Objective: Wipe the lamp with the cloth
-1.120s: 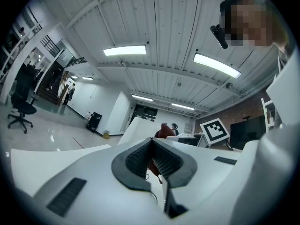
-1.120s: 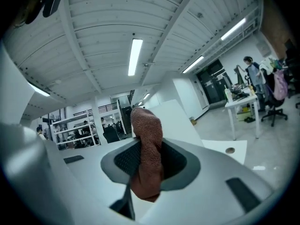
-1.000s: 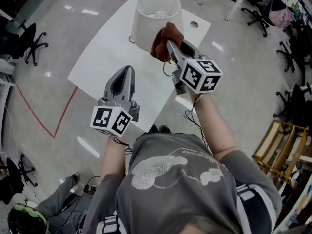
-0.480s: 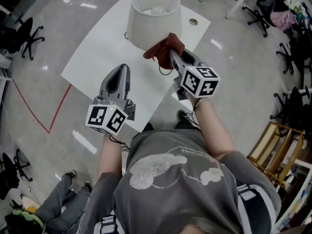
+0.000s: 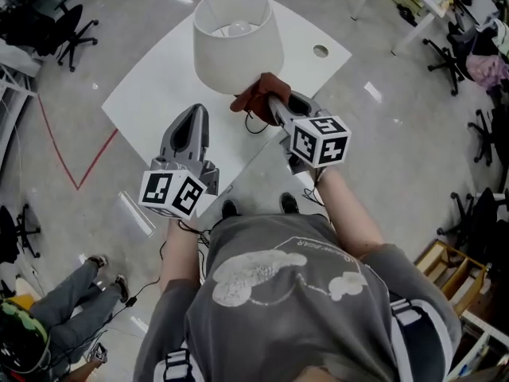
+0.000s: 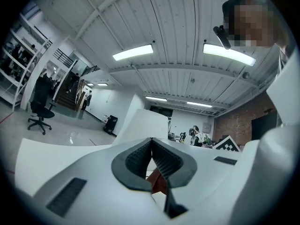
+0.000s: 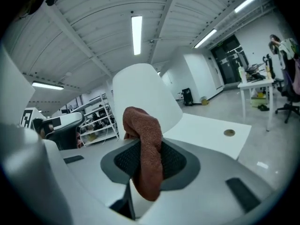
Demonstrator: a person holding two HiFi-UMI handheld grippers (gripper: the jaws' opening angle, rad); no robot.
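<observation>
A white lamp (image 5: 236, 42) with a wide cone shade stands on the white table (image 5: 159, 86); its shade also fills the middle of the right gripper view as the lamp (image 7: 145, 97). My right gripper (image 5: 269, 102) is shut on a rust-brown cloth (image 5: 254, 95), and the cloth (image 7: 145, 149) touches the lower near edge of the shade. My left gripper (image 5: 193, 126) hovers over the table to the left of the lamp's base, jaws closed on nothing. In the left gripper view the gripper (image 6: 152, 146) points at the shade (image 6: 140, 121).
A round cable hole (image 5: 320, 51) sits near the table's far right corner. Office chairs (image 5: 71, 22) stand at the far left, another chair (image 5: 445, 50) and desks at the far right. A red floor line (image 5: 60, 146) runs left of the table. A second person's legs (image 5: 71, 309) are at bottom left.
The cloth in the right gripper has slid down from the shade's side to its lower edge. The view has shifted back; both grippers sit lower relative to the lamp.
</observation>
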